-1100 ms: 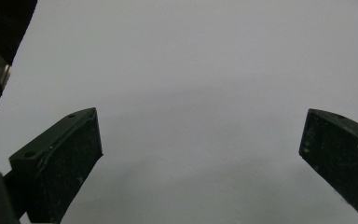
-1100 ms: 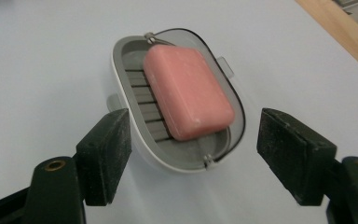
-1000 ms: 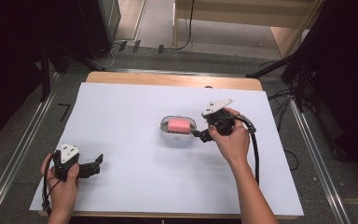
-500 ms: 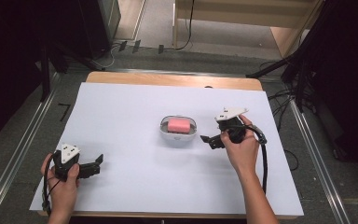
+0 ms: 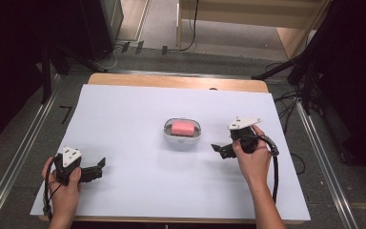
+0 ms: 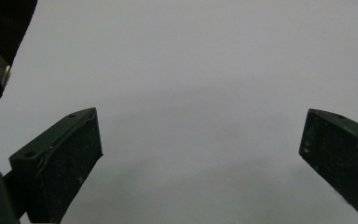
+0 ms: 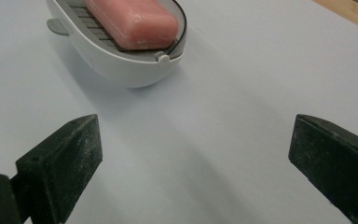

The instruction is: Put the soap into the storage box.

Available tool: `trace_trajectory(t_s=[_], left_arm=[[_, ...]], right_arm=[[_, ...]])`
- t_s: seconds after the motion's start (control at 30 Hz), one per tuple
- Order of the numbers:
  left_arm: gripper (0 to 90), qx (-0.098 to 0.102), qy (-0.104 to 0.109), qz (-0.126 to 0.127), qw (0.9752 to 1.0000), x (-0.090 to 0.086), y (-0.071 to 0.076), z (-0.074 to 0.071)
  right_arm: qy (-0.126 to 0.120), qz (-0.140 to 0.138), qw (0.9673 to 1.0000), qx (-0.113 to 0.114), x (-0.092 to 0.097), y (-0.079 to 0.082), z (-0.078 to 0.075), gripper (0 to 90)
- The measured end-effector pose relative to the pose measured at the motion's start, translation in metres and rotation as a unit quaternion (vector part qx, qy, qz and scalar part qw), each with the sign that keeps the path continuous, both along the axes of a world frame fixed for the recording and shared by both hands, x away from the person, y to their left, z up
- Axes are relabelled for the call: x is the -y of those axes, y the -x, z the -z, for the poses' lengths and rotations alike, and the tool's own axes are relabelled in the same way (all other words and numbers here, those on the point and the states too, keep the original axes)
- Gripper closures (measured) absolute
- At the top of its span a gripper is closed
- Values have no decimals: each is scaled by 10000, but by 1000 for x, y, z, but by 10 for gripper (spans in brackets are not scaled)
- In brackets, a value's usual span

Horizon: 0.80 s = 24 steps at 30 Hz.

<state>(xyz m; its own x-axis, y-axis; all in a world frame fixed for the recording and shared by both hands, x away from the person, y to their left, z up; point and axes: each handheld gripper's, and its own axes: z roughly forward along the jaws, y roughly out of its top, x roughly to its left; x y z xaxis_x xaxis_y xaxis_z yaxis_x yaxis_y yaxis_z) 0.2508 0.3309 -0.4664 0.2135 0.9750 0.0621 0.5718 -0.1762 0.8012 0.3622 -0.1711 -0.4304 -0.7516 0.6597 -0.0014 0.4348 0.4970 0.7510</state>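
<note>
Pink soap (image 7: pixel 133 21), white dish (image 7: pixel 121 70)

Evenly lit from overhead, white tabletop (image 5: pixel 138 124) bright, surroundings dark; soft shadow beneath soap dish (image 7: pixel 121 65); left gripper view dim, slightly blurred.

You are working at a white-covered surface (image 5: pixel 124 119); grey floor (image 5: pixel 138 57) and black cables (image 5: pixel 190 28) are lying beyond its wooden edge (image 5: pixel 171 81).

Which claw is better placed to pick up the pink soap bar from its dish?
The right claw, probably. It is open, just beside the white oval soap dish holding the pink rectangular soap bar. The left claw is at the table's near-left corner, far off.
</note>
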Motion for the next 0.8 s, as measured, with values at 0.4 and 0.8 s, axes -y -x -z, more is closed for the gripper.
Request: trace_trajectory(t_s=[0.4,0.8], left_arm=[[0,7,9,-2,10000,0,0,0],[0,16,12,-2,10000,0,0,0]], right_arm=[[-63,372,9993,80,21,12,11,0],[-91,602,9981,-27,44,23,23,0]])
